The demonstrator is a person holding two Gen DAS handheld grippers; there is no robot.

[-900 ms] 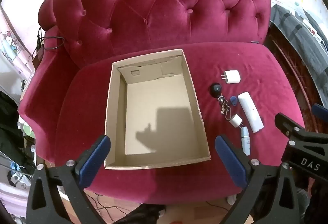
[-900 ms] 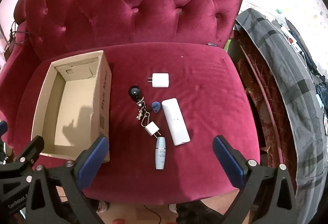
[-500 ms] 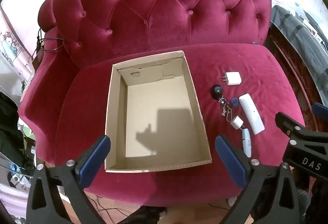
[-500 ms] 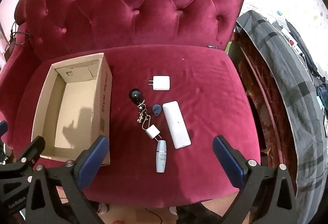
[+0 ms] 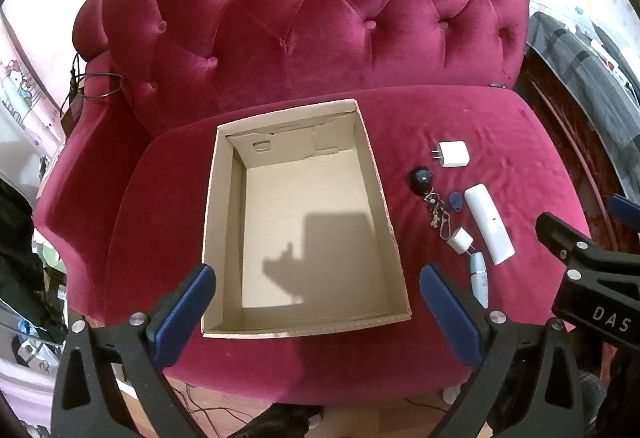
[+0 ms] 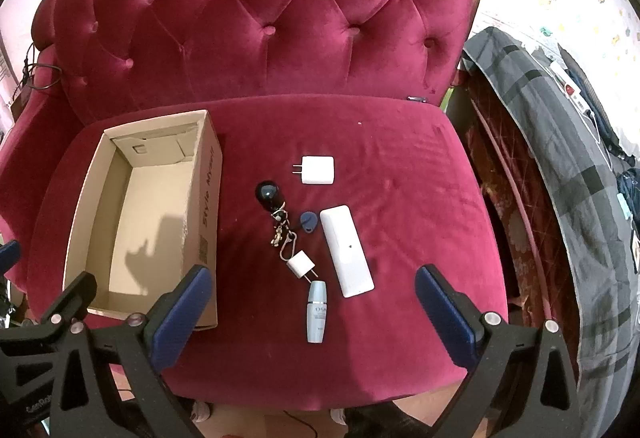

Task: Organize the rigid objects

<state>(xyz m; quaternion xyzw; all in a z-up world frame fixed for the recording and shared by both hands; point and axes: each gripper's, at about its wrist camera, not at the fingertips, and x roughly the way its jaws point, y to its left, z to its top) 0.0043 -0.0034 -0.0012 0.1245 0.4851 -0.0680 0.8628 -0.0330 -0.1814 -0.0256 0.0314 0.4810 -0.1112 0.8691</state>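
An empty cardboard box sits on the left of a crimson velvet seat. To its right lie a white charger, a black round fob with a keychain, a blue tag, a long white remote, a small white plug and a pale blue bottle. My left gripper hovers open over the box's near edge. My right gripper hovers open above the bottle, with nothing between its fingers.
The tufted chair back rises behind the seat. A grey checked blanket drapes over furniture at the right. A black cable hangs on the left armrest. Wooden floor shows below the seat's front edge.
Both views have shifted slightly, so the box and items sit a little lower in frame. Nothing on the seat has moved and both grippers stay open.
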